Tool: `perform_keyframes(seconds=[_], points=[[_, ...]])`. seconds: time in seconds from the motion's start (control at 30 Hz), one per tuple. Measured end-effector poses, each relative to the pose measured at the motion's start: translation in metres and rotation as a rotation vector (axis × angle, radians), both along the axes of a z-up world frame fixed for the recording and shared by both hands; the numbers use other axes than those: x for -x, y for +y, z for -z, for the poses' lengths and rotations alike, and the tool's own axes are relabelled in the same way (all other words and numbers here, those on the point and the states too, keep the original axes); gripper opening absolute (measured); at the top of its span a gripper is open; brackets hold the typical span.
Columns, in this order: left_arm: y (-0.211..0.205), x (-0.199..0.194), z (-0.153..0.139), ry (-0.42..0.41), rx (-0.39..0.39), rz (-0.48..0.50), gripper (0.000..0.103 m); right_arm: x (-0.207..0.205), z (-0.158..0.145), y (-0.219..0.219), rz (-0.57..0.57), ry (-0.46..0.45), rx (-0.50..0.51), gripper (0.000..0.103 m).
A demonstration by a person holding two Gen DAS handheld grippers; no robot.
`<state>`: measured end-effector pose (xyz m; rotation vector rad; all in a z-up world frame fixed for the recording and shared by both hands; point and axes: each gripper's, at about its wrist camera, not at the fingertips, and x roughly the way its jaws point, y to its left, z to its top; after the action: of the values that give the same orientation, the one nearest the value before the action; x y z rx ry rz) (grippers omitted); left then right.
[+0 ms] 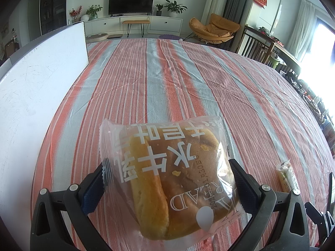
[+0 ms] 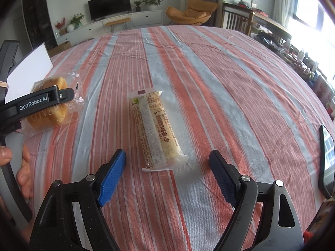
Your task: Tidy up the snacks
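L gripper (image 1: 167,179) was clamped on the bread pack (image 1: 167,173), pads at the pack's 3 and 9 o'clock, held above the striped cloth (image 1: 188,79). Judged light, soft, squashy; the film looked slick, so a firm squeeze would dent the bun. Mid-body hold seemed right, not the crimped ends.

R gripper (image 2: 167,169) stood wide apart w/ nothing btwn its pads, hovering just short of the long snack bar (image 2: 156,129), which lay flat on the cloth at its 12 o'clock, running roughly 11 to 5. Bar looked light, fairly stiff but prob. crumbly, wrapper slippery; best taken across the narrow width near the middle.

Around: a dark phone (image 2: 326,163) at R's 3 o'clock, well apart from the bar. White board (image 1: 37,87) at L's 9–10 o'clock. A person's fingers (image 2: 24,167) showed at R's 9 o'clock under the L tool. Nothing blocked the bar. Far off, at 12: TV (image 1: 131,3), plants, orange chair (image 1: 213,29).
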<state>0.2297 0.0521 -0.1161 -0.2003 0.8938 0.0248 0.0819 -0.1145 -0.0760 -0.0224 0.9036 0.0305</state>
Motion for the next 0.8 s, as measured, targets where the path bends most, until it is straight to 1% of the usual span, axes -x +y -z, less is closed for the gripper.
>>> perform_keyframes(seconds=[0.7,0.8], points=[[-0.0002,0.0002,-0.0004,0.0,-0.001,0.0,0.103,0.0006,0.0,0.0011,-0.006,0.004,0.001,0.085],[-0.0001,0.0002,-0.0004,0.0,-0.001,0.0,0.103,-0.0003,-0.0003,0.0029,-0.014,0.008,0.002,0.087]])
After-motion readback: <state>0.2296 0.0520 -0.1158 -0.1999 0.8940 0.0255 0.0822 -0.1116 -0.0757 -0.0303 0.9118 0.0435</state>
